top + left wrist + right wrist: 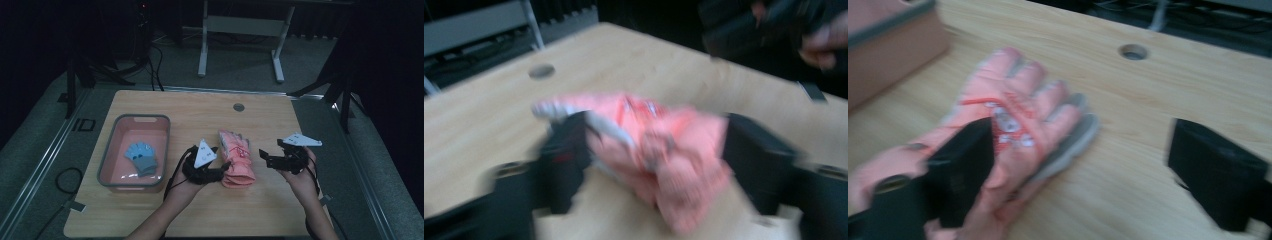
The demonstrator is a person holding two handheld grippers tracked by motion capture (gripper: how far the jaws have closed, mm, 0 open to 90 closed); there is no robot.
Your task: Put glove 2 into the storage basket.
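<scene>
The pink glove [236, 160] is gripped at its cuff by the left gripper [220, 172], beside the pink bin [107, 160]; the right gripper [270, 159] is held wide open and empty. Transfer into that bin is judged next.

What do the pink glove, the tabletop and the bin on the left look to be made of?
Pink glove: soft padded fabric, apparently a winter glove, judging by its puffy, creased fingers; grey palm side looks like another textile. Table: pale wood or wood-look laminate, matte, with visible grain lines. Bin: probably moulded plastic, pink with a grey rim, smooth with rounded corners. The blue-grey glove inside looks like fabric too.
</scene>
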